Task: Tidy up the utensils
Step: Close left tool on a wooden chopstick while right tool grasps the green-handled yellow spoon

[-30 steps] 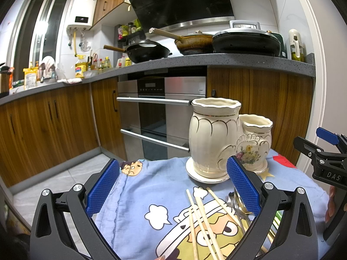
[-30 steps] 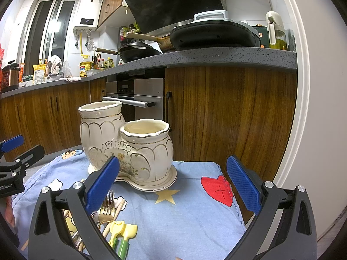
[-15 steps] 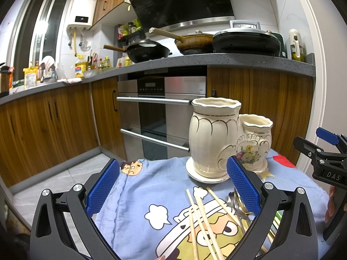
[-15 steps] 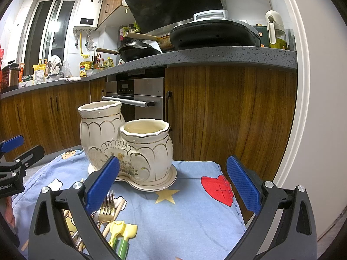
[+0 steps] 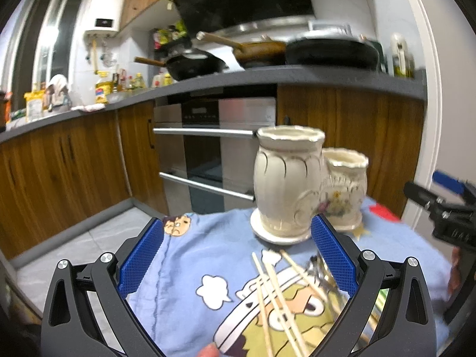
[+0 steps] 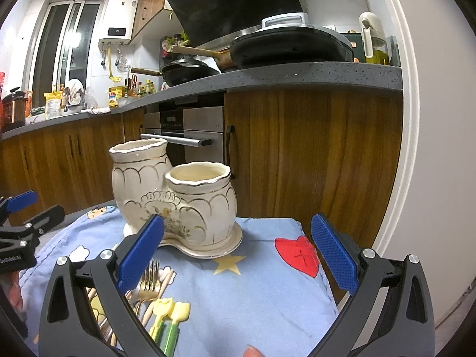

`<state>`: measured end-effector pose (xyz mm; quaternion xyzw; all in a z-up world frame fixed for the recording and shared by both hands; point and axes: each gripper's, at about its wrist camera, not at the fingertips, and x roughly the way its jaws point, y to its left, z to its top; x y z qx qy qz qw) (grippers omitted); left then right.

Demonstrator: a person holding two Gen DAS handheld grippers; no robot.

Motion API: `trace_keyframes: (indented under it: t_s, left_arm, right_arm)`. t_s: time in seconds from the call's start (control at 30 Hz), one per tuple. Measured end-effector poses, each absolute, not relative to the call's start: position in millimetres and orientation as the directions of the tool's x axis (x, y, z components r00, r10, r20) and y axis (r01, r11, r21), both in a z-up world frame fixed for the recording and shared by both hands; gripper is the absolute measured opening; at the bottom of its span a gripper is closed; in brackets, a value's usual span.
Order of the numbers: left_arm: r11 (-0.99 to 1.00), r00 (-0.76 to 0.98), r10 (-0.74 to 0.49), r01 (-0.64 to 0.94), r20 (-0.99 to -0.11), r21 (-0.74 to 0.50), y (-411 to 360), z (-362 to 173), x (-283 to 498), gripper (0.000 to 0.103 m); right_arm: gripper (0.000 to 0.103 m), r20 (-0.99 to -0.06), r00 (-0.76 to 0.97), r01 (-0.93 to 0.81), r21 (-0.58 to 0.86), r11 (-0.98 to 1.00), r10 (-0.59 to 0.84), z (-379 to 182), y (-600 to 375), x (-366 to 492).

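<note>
Both claws stand wide open, gripping nothing. The left claw (image 5: 236,263) hovers over the chopsticks (image 5: 278,300), which lie on the cartoon cloth (image 5: 190,255) — the cream holder (image 5: 287,184) stands just beyond its right finger. The right claw (image 6: 236,263) faces that holder (forks (image 6: 148,279) lie by its left finger) on the tabletop.

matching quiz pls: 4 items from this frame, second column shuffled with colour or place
1. chopsticks
2. small forks
3. heart patch
4. ceramic holder

a. red, on the cloth
b. cream with gold trim, standing on its saucer
c. pale wood, lying loose on the cartoon print
d. yellow heads, green handles

Pairs: 1-c, 2-d, 3-a, 4-b
</note>
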<state>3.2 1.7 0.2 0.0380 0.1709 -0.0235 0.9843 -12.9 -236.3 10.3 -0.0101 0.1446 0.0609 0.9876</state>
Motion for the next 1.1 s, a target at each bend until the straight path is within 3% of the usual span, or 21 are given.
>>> trace_keyframes:
  t_s: [0.13, 0.37, 0.67, 0.8, 0.83, 1.0, 1.1]
  left_arm:
    - [0.99, 0.911, 0.025, 0.034, -0.412, 0.134, 2, -3, 6, 0.098]
    - [0.993, 0.815, 0.046, 0.026, -0.578, 0.116, 14, -18, 5, 0.098]
    - [0.99, 0.699, 0.042, 0.067, -0.713, 0.124, 16, -41, -3, 0.098]
    - [0.985, 0.655, 0.027, 0.112, -0.755, 0.133, 10, -44, -3, 0.097]
    - [0.981, 0.645, 0.031, 0.125, -0.763, 0.146, 8, -45, -5, 0.097]
    - [0.975, 0.621, 0.032, 0.154, -0.783, 0.161, 2, -50, -3, 0.093]
    - [0.97, 0.595, 0.025, 0.181, -0.803, 0.164, -3, -55, -1, 0.078]
  right_arm:
    - [0.098, -0.374, 0.91, -0.197, -0.009, 0.98, 0.18, 9, -229, -9]
    - [0.098, -0.535, 0.827, -0.253, -0.074, 0.965, 0.176, -11, -222, -5]
    - [0.098, -0.676, 0.704, -0.264, 0.038, 0.964, 0.219, -22, -245, -14]
    - [0.098, -0.726, 0.614, -0.316, 0.134, 0.939, 0.31, -28, -247, -14]
    - [0.096, -0.73, 0.605, -0.322, 0.141, 0.936, 0.317, -28, -246, -15]
    - [0.064, -0.762, 0.588, -0.347, 0.064, 0.936, 0.27, -31, -228, -16]
    - [0.051, -0.785, 0.556, -0.383, 0.049, 0.923, 0.273, -36, -216, -16]
